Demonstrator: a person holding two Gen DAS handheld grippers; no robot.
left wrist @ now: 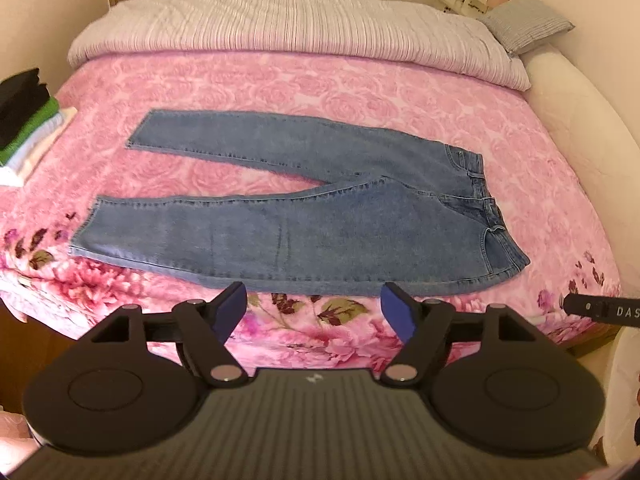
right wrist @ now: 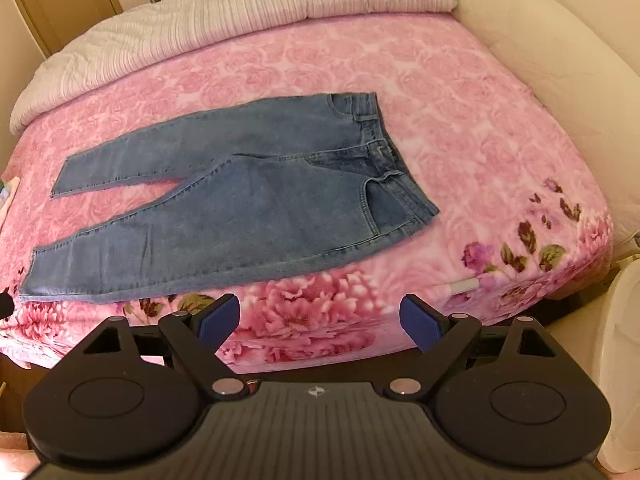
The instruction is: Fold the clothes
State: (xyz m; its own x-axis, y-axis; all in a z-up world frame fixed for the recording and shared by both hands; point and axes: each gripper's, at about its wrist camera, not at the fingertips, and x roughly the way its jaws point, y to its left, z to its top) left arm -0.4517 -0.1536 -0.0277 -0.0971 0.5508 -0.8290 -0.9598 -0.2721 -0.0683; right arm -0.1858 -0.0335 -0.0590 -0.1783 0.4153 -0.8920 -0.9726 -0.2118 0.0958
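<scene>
Left wrist: one jeans (left wrist: 304, 220), two hand-held grippers (left wrist: 313, 308) (right wrist: 320, 320) empty, spread.

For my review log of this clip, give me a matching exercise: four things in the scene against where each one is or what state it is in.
Things:
1. jeans
2. stack of folded clothes
3. grey pillow
4. left claw

Places or states:
A. at the left edge of the bed
B. open, holding nothing
C. spread flat on the pink blanket, legs apart
D. at the far right corner of the bed

Pairs: 1-C, 2-A, 3-D, 4-B
</scene>
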